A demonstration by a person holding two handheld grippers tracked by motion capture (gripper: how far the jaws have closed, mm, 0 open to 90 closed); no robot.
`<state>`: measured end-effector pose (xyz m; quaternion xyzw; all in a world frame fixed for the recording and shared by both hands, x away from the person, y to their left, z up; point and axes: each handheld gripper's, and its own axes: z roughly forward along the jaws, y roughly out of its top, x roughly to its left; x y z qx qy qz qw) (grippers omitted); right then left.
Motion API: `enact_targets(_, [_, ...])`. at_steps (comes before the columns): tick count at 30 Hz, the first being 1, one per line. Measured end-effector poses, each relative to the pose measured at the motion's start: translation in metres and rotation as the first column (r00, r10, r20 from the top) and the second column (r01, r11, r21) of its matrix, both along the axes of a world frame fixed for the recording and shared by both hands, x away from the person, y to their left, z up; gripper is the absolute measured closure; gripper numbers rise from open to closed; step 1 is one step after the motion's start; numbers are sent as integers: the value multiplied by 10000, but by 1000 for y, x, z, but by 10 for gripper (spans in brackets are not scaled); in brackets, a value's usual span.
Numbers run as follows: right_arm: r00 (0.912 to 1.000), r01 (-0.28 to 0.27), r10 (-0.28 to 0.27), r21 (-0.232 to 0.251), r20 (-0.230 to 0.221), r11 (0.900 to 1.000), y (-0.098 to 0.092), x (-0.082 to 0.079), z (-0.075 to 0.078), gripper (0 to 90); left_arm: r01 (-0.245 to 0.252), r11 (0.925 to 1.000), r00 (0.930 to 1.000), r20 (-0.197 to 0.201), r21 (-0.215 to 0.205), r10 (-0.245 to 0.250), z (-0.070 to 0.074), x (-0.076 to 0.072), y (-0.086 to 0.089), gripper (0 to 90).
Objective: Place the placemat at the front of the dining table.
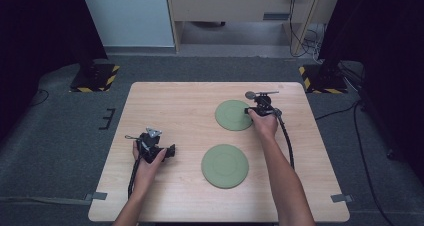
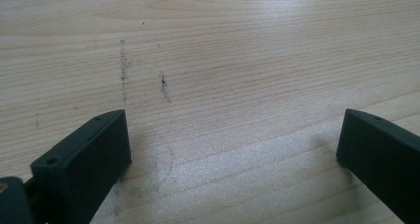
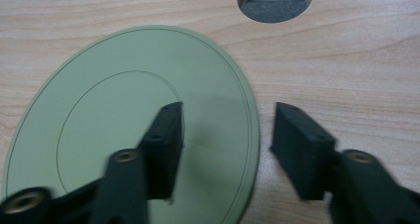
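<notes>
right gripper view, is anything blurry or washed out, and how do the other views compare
Right gripper view: the right gripper has smeared black jaws, while the far round green plate stays fairly sharp. Left gripper view: pale glare on the light wooden table. High view: evenly lit table, dark corners.

table (image 1: 165, 98): light wood, bare at left | near green plate (image 1: 225, 165): flat, right of centre, near edge side | grey tape tabs (image 1: 342, 197): at both near corners | hazard-striped stand bases (image 1: 95, 76): on carpet beyond far corners

Bare table (image 1: 175, 106) lies open on the left; two green plates (image 1: 233, 115) (image 1: 225, 165) take the right.
</notes>
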<state>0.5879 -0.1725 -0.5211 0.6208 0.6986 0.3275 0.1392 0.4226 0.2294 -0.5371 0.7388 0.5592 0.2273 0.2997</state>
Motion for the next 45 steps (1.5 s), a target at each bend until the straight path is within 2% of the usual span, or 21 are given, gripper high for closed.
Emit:
enact_targets(4, [9999,54,-55,121,85,9999,-2,-1,3,303,0,10000,10000,0,0,0,0,0,0,0])
enact_targets(6, [9999,-111,112,238,-50,9997,-2,-2,5,258,0,10000,10000,1,1,0,0,0,0,0])
enact_targets(10, [9993,-362,361,244,26,9990,-1,-7,13,191,20,10000,10000,5,-3,-20,0,-1,0,0])
enact_targets(15, [9962,-712,712,-27,495,9975,0,-22,29,146,73,10000,10000,2,0,-73,0,-2,0,0])
enact_targets(19, [9942,-936,935,-12,533,9956,-4,-34,40,100,90,10000,10000,10,-7,-90,0,-5,0,0])
enact_targets(23, [9938,-841,843,-57,730,9964,-11,-43,48,97,104,9999,9999,8,4,-104,0,-7,0,0])
enact_targets(26, [9935,-820,839,-269,775,9963,-14,-47,53,95,104,9999,9999,8,1,-104,0,-7,0,0])
enact_targets(34, [9872,-1008,1045,-361,1204,9942,-22,-70,67,78,109,9999,9999,4,-8,-109,0,-7,0,0])
enact_targets(45, [9814,-1082,1175,-682,1517,9918,-43,-93,69,85,11,10000,10000,12,0,-11,0,-8,0,0])
